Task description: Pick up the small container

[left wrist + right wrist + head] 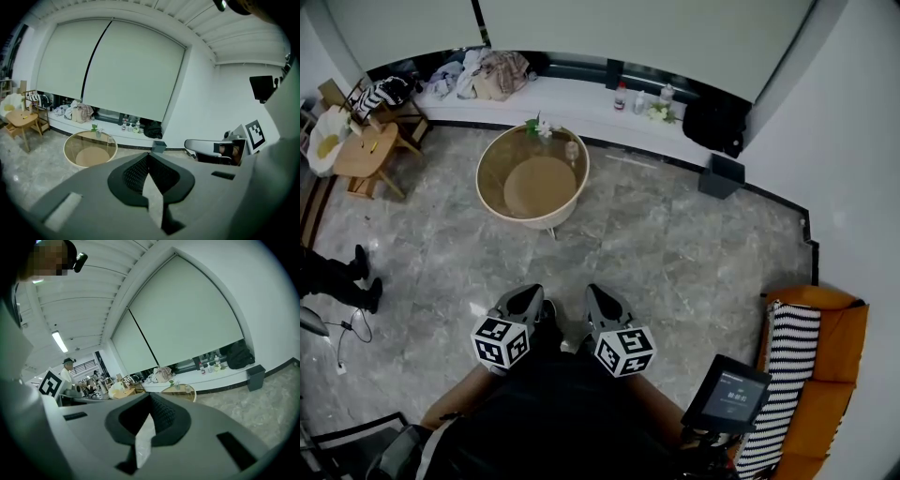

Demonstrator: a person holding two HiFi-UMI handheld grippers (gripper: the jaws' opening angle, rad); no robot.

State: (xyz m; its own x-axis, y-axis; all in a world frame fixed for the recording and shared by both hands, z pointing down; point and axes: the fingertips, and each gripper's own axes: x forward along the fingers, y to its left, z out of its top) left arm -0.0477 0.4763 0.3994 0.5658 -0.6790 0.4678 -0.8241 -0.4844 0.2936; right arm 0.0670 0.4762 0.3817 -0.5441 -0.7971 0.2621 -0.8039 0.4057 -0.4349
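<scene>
A small clear glass container [572, 150] stands on the far rim of a round glass-topped table [492, 192], beside a little potted plant [537, 127]. From the left gripper view the container [110, 138] is small and far off; in the right gripper view it [188, 388] is just as distant. My left gripper [532, 293] and right gripper [593, 292] are held side by side close to my body, well short of the table. Both point toward it. Each has its jaws shut together with nothing between them, as the left gripper [149, 155] and right gripper [151, 396] show.
Grey marble floor lies between me and the table. A window ledge behind it holds bottles [622, 96], clothes [487, 73] and a black bag [717, 122]. A dark bin [722, 175] is at right, a wooden stool [366, 150] at left, an orange sofa [839, 375] near right.
</scene>
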